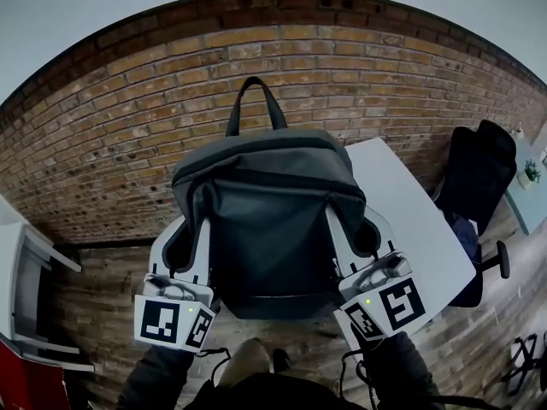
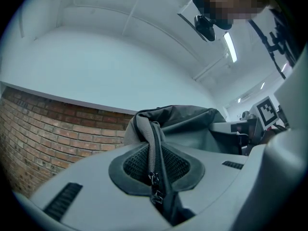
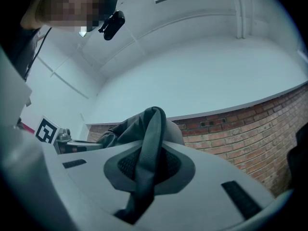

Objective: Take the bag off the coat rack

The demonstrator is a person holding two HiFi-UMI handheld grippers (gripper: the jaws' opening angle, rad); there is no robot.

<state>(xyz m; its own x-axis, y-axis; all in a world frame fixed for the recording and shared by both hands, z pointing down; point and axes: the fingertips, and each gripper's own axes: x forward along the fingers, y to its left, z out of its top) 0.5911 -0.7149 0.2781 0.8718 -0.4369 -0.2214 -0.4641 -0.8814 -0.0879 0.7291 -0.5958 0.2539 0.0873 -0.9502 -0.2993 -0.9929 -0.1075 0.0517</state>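
Tools clamp a grey bag [image 1: 269, 220] from both sides. The left tool [image 2: 156, 174] is clenched on a zippered seam [image 2: 155, 153] at the bag's left edge, with the fabric pinched between its pads. The right tool [image 3: 147, 170] is clenched on a dark strap [image 3: 150, 138] that runs up between its jaws.

Seen from the head view, the bag hangs in the air between the two tools. Its body faces the person and its carry handle [image 1: 255, 101] stands up free at the far side, hooked on nothing. A brick wall [image 1: 128, 126] fills the far background. A white bench [image 1: 419, 229] sits to the right with a black chair [image 1: 479, 173] beyond it, and a wooden floor [image 1: 94, 314] lies below.

No coat rack shows in any view, and nothing but the tools touches the bag. The lift-off therefore appears done, with the bag carried clear by its two gripped points. What seems left, at most, is bringing it away and putting it down somewhere, possibly on the bench at the right. With each grip on a narrow strip of material, the hold looks secure only while both stay clamped.
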